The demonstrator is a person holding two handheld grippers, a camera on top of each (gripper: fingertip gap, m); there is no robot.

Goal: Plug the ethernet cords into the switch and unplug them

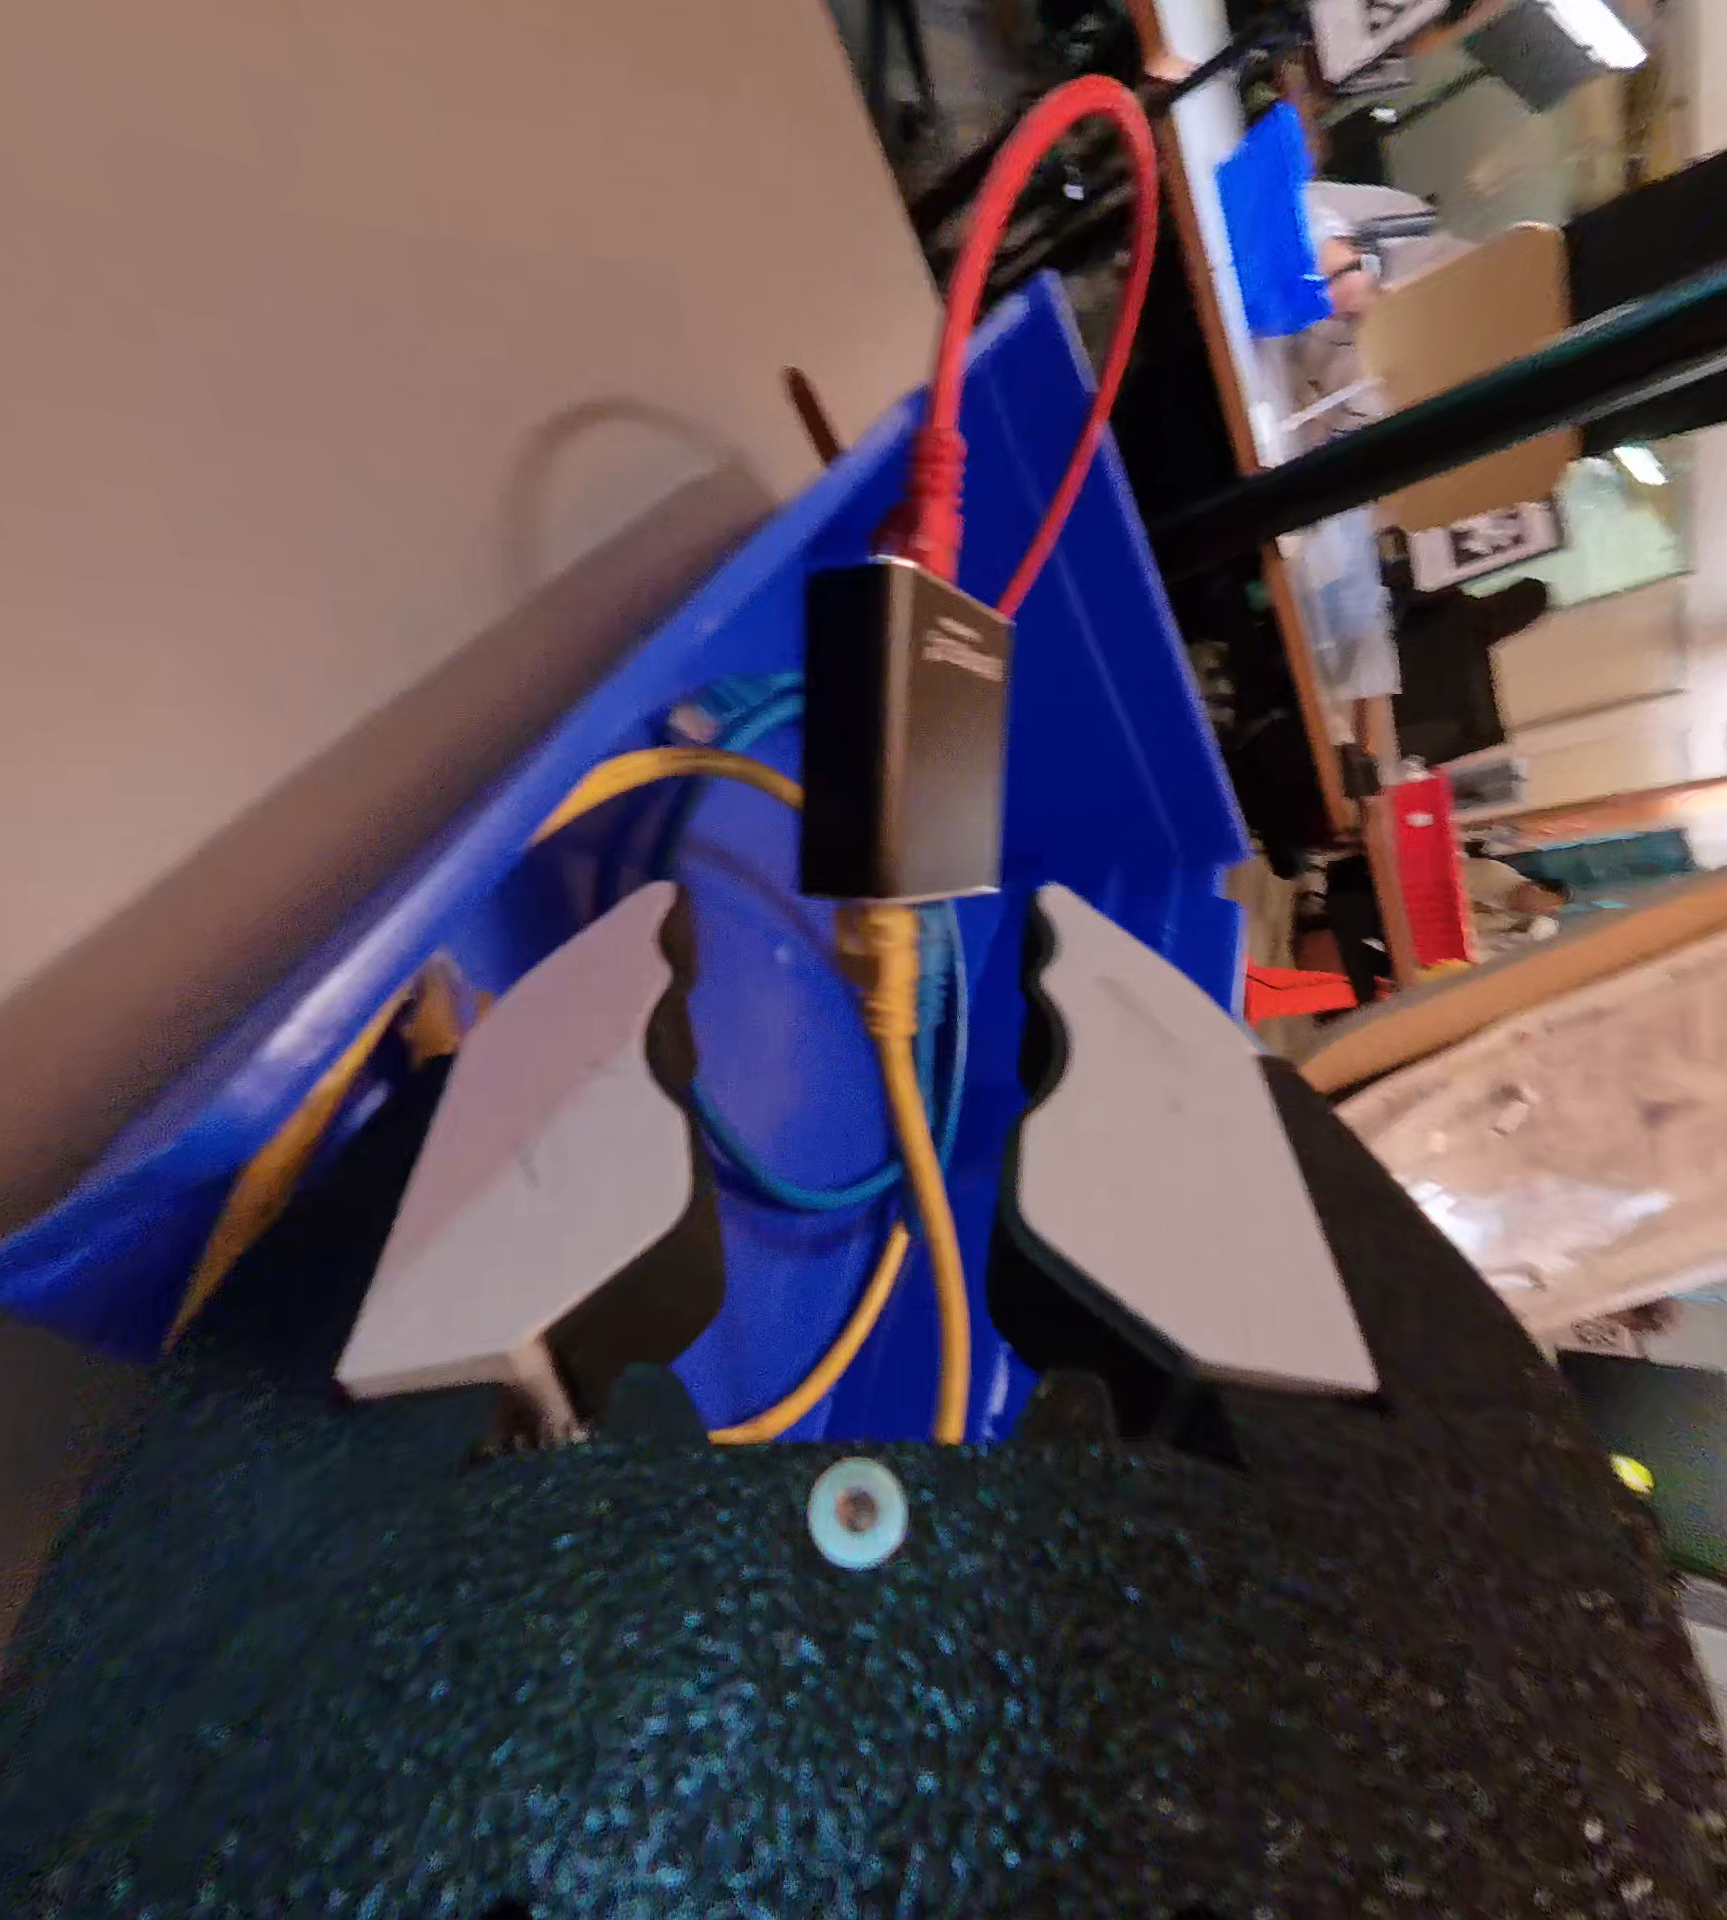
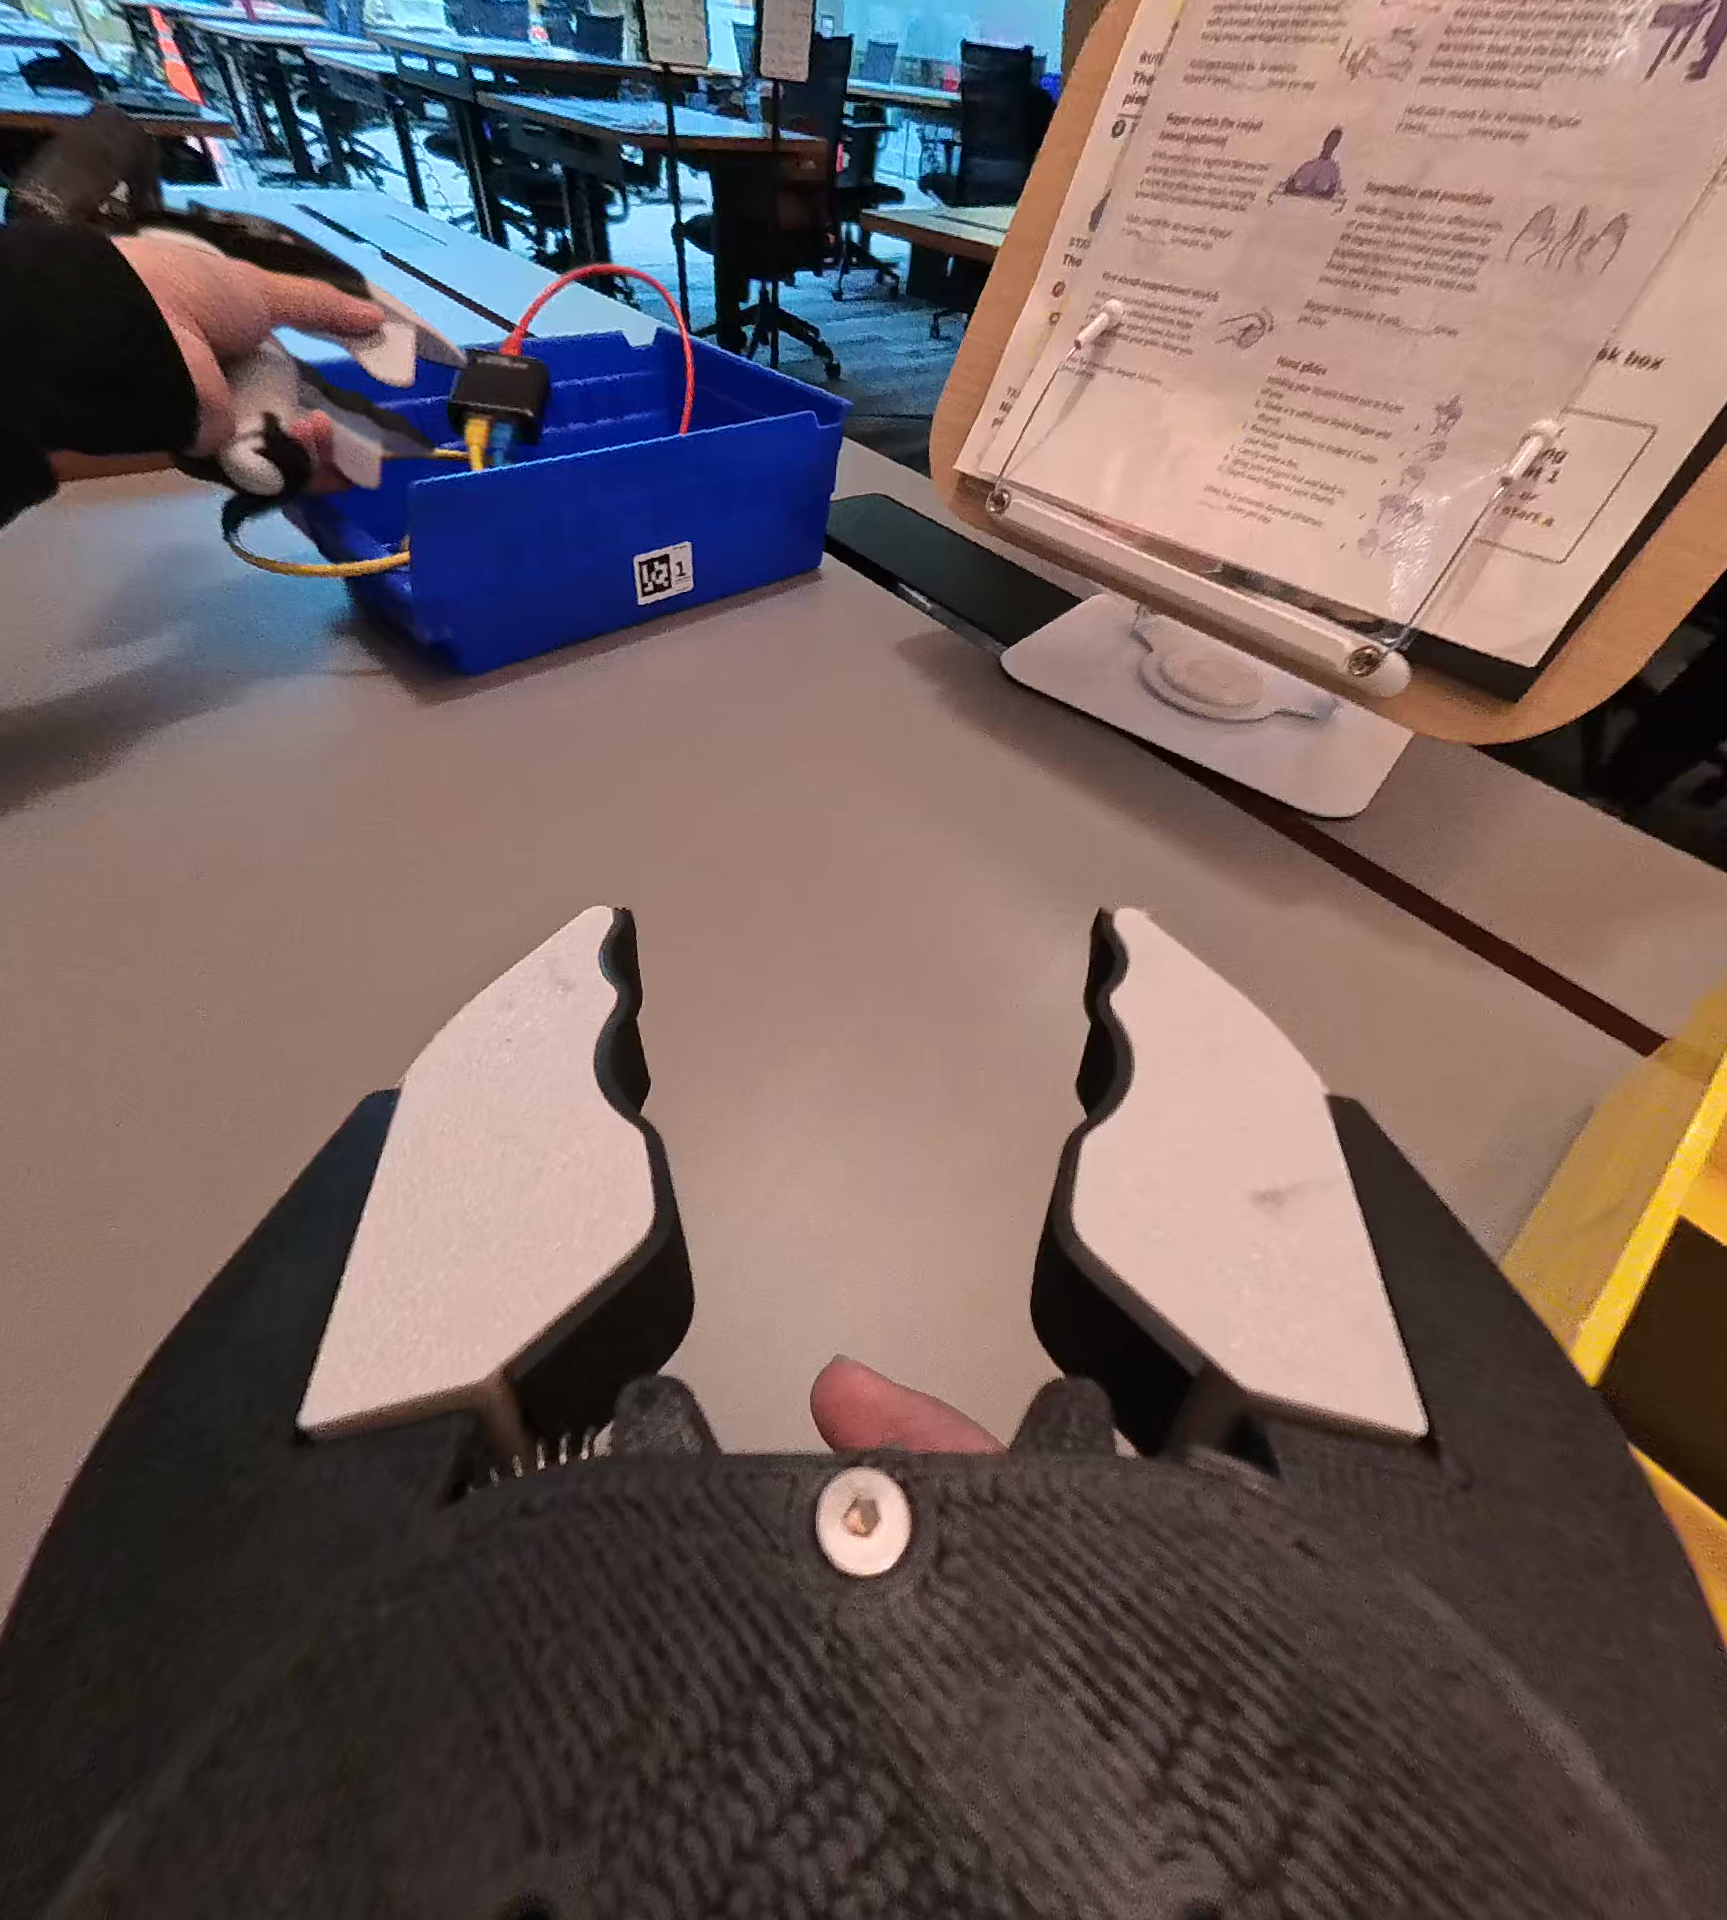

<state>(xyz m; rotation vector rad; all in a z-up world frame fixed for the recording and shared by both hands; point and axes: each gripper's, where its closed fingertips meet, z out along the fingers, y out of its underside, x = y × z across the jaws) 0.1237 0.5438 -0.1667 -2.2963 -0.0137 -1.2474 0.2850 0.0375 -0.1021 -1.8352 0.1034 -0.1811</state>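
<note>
1 switch (image 1: 900, 727) w/ 3 cords: red (image 1: 1046, 312) at 12 o'clock, yellow (image 1: 926, 1143) + blue (image 1: 807, 1184) at 6. L gripper (image 1: 854, 914) & R gripper (image 2: 864, 935): jaws wide, empty.

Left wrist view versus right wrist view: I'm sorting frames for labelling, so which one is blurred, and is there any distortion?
Left wrist view: motion-smeared throughout, the switch, yellow ethernet cord and blue bin all soft-edged; right wrist view: sharp, the right hand-held gripper crisp, but wide-angle bending curves the table edges and the document stand.
</note>
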